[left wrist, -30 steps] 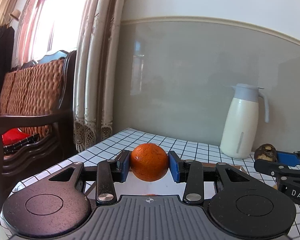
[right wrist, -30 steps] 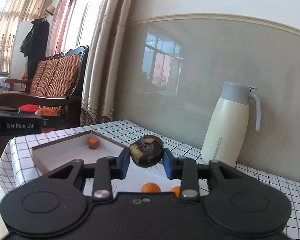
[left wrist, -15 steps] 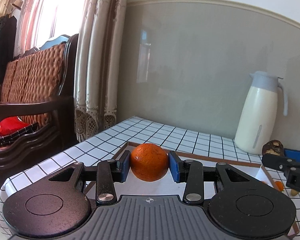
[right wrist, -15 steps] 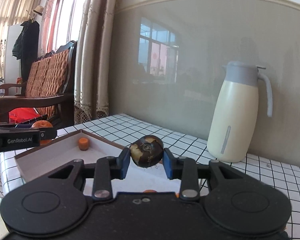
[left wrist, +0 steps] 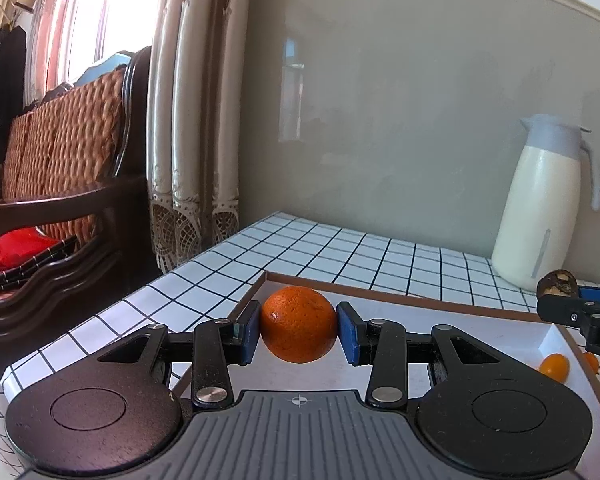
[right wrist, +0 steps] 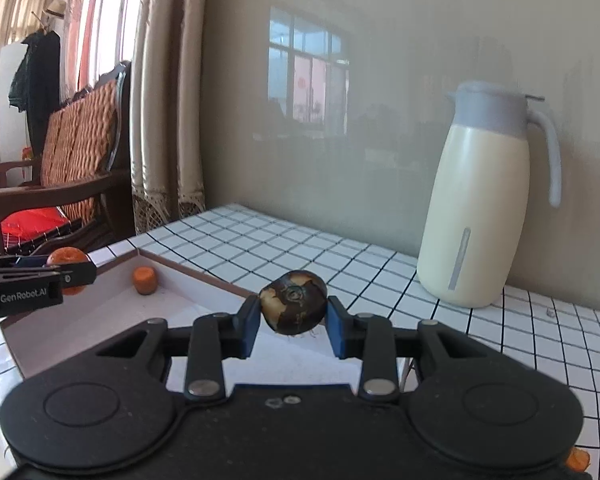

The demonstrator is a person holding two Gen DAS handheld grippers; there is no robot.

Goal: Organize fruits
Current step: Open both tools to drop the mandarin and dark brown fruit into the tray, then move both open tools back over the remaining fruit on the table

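My left gripper is shut on an orange, held above the near left corner of a white tray with a brown rim. My right gripper is shut on a dark brown round fruit over the same tray. In the left wrist view the right gripper with the brown fruit shows at the right edge. In the right wrist view the left gripper with its orange shows at the left edge. A small orange fruit lies in the tray's far corner.
A cream jug with a grey lid stands on the checked tablecloth near the back wall. Small orange fruits lie by the tray's right side. A wooden wicker-backed bench and curtains stand left of the table.
Both grippers have moved forward and slightly down over the tray, each still holding its fruit. The tray and jug look closer now.
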